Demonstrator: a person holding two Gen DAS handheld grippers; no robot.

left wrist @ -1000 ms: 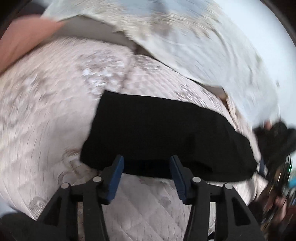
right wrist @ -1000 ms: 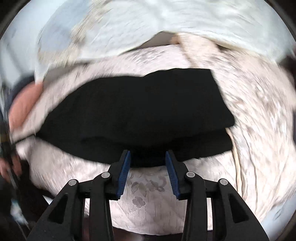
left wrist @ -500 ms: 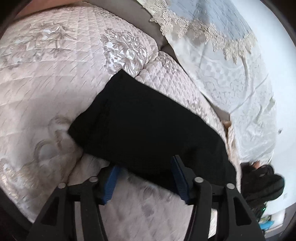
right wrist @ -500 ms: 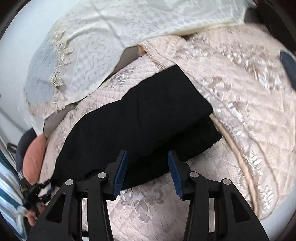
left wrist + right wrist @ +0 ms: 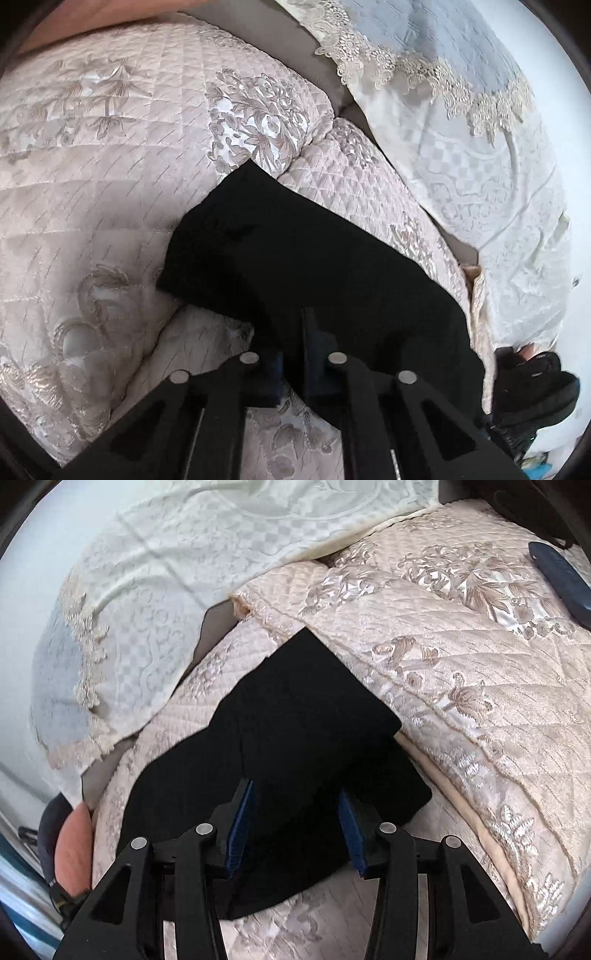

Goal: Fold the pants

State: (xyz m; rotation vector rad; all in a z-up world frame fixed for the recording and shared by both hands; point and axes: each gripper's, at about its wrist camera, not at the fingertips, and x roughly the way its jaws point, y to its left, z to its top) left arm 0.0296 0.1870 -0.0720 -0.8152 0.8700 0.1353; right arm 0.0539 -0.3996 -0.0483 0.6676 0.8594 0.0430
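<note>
While the left tool is sitting at 6 o'clock in the left wrist view, its blue pads are pressing close together on the near edge of the black pants, pinching the fabric between them. Beyond that pinch, the pants are lying folded into a long dark band, running from 9 o'clock toward 4 o'clock across the quilted bedspread. Farther out, a lace-trimmed white cover is lying at 1 to 3 o'clock, and a black shoe is showing at 4 o'clock.

In the right wrist view, the right tool is standing at 6 o'clock with its pads spread wide, one on each side of the near part of the pants; the cloth is lying between them, and whether either pad is touching it cannot be told. Here the pants are showing stacked layers, the upper fold reaching toward 12 o'clock over the embroidered bedspread. A white cover is lying at 10 to 11 o'clock, and a dark blue object is resting on the bedspread at 2 o'clock.
</note>
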